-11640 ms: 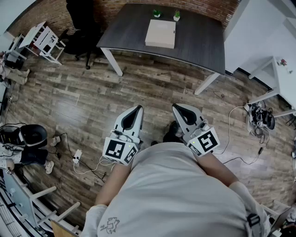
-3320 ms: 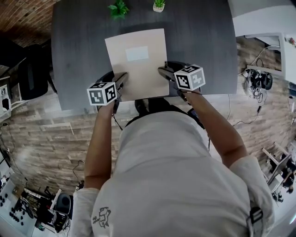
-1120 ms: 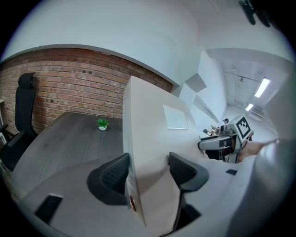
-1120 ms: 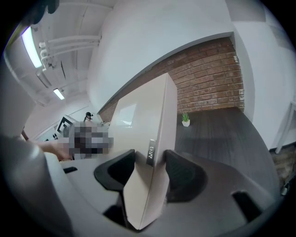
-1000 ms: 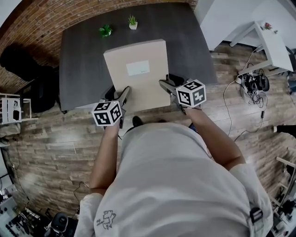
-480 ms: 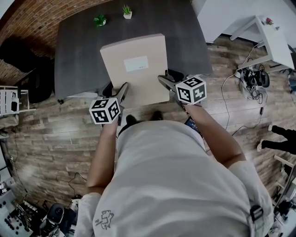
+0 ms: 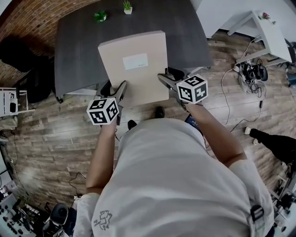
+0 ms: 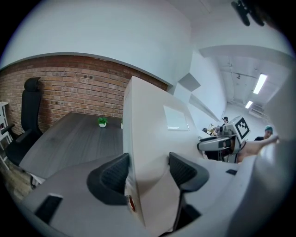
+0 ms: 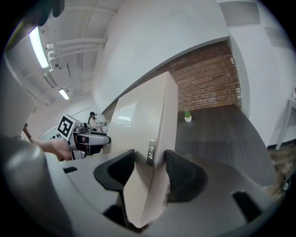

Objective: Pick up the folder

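Note:
The beige folder [image 7: 134,67] with a pale label is held above the near edge of the dark table [image 7: 78,51], its near end over the wooden floor. My left gripper [image 7: 121,89] is shut on the folder's near left edge and my right gripper [image 7: 163,78] on its near right edge. In the left gripper view the folder [image 8: 152,139] stands edge-on between the black pads of the left gripper [image 8: 148,173]. In the right gripper view the folder [image 9: 148,134], with a metal clasp on its edge, is pinched by the right gripper [image 9: 149,169].
Two small potted plants [image 7: 100,16] [image 7: 127,6] stand at the table's far side by a brick wall. A black chair [image 7: 27,69] is to the left. At the right are a white table [image 7: 263,32], floor cables [image 7: 252,71] and another person's leg [image 7: 273,141].
Both grippers have drawn back from the table together with the folder. The table and plants have slid further away in the head view, and the folder's near end now hangs over the floor.

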The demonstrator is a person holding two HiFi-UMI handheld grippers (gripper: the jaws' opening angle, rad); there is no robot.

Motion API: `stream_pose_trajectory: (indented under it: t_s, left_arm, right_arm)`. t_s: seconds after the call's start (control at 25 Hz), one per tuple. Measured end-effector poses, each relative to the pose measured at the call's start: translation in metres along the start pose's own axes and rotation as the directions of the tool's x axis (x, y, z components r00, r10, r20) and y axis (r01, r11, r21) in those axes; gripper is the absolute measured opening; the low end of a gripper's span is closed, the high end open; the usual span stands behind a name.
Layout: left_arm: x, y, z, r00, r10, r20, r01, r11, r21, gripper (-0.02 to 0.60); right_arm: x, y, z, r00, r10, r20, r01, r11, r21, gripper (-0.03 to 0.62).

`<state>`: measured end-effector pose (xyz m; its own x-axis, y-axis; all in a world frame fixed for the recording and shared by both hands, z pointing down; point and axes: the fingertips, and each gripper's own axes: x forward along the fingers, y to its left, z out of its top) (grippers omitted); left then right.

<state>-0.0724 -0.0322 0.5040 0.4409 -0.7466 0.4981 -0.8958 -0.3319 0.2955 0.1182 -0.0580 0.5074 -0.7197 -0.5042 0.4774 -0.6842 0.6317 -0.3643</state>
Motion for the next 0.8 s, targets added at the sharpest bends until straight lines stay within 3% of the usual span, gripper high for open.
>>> stream_pose_trajectory:
  t_s: [0.8]
  left_arm:
    - [-0.112, 0.076, -0.006, 0.999, -0.015, 0.051, 0.014, 1.0, 0.011, 0.285]
  right_arm:
    - [0.036, 0.131, -0.001, 0.999, -0.008, 0.039, 0.009, 1.0, -0.024, 0.215]
